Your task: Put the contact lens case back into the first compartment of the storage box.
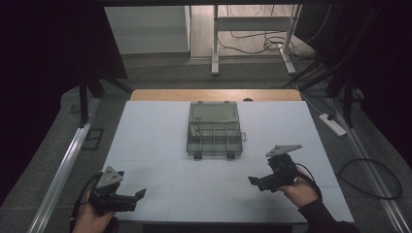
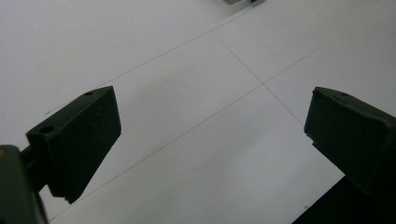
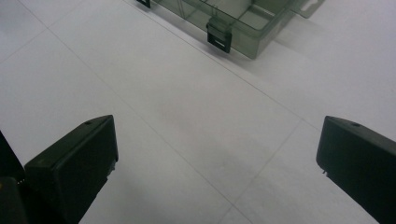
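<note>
White tabletop [image 1: 160,141] carries both tools, left tool [image 1: 139,194] and right tool [image 1: 253,181], held low, jaws spread, near the organizer box [image 1: 214,130].

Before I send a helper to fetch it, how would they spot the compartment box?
On the white table, look to the middle of its far half. The clear compartment box lies there, greyish, with two dark latches on its near edge, ahead of both tools.
</note>
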{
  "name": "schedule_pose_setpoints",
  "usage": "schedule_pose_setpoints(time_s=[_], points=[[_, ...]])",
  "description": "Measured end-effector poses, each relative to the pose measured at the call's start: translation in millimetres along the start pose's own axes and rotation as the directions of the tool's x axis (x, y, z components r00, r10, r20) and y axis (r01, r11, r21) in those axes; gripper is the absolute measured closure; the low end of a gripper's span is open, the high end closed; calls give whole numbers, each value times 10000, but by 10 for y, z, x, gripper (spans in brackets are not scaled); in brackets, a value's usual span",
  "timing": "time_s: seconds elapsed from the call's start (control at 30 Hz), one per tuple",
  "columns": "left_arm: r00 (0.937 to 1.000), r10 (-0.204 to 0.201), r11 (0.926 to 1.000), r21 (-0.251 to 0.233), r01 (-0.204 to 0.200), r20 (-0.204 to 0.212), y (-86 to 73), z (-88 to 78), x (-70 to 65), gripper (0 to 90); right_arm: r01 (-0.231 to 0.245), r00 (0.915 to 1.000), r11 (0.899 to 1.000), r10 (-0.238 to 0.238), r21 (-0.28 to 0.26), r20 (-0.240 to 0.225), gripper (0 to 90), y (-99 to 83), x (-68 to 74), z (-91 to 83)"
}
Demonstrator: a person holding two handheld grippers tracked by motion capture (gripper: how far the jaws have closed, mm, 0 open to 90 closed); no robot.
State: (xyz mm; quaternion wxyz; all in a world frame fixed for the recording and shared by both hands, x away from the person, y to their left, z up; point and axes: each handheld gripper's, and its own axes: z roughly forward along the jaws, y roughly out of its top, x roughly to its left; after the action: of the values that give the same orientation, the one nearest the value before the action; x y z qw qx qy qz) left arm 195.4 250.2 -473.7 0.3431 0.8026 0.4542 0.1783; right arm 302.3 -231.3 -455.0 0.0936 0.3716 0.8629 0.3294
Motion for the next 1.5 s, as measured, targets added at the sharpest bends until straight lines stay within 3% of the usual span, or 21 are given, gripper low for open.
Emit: schedule_pose_setpoints(time_s=[0.97, 1.5], points=[[10000, 1, 10000, -6, -1, -9, 1, 0, -1, 37, -876, 9922, 9953, 908, -405, 854, 0, -426, -107, -388], [9999, 112, 9999, 14, -112, -5, 0, -1, -9, 36, -1389, 9752, 9901, 1399, -174, 1715, 0, -727, -89, -601]])
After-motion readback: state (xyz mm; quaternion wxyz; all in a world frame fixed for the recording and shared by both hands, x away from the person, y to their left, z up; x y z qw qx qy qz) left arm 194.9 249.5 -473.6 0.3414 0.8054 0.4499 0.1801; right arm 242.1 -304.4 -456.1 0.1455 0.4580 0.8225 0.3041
